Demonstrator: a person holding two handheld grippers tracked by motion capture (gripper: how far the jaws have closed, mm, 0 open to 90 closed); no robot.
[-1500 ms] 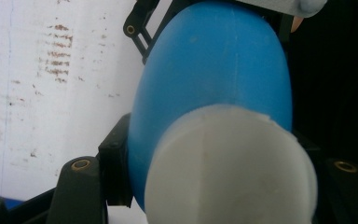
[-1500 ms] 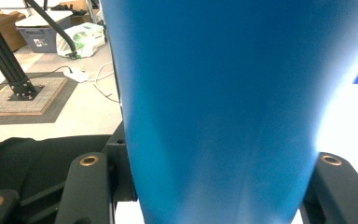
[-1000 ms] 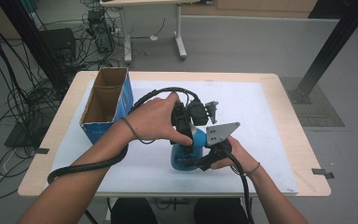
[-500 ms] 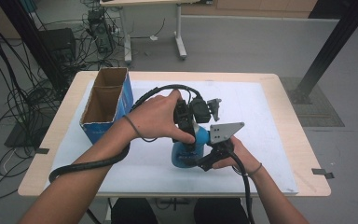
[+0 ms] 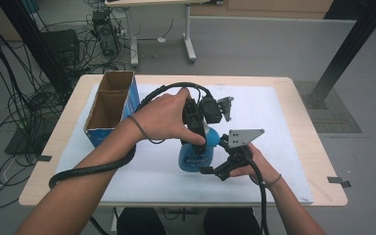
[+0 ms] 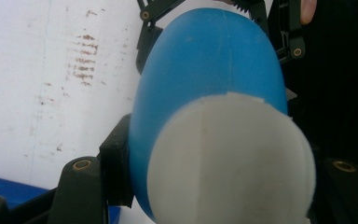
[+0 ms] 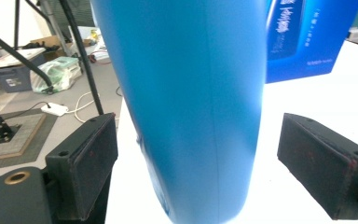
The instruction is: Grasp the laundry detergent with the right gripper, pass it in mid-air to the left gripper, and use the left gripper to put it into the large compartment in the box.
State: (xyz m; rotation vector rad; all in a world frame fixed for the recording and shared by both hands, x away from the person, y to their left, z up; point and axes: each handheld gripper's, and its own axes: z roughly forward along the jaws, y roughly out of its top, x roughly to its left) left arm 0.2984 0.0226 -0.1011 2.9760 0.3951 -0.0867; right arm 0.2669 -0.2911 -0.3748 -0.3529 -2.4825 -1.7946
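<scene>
A blue bottle (image 5: 194, 157) with a white cap (image 6: 233, 158) stands upright on the white mat (image 5: 279, 122). My left gripper (image 5: 199, 138) comes down on it from above and is shut on its top, a jaw on each side of the cap in the left gripper view (image 6: 223, 179). My right gripper (image 5: 211, 169) sits low at the bottle's right side. Its jaws have just been opening. The bottle's body (image 7: 191, 93) stands between them, and both pads (image 7: 91, 163) are clear of it.
An open blue cardboard box (image 5: 108, 106) stands at the mat's left edge, close to the left forearm; it also appears behind the bottle (image 7: 307, 37). The left gripper's cable loops over the table's front left. Bare mat lies to the right and in front.
The right gripper's jaws have come apart and let go of the bottle's body, and that hand has shifted slightly. The left gripper and the bottle have stayed put.
</scene>
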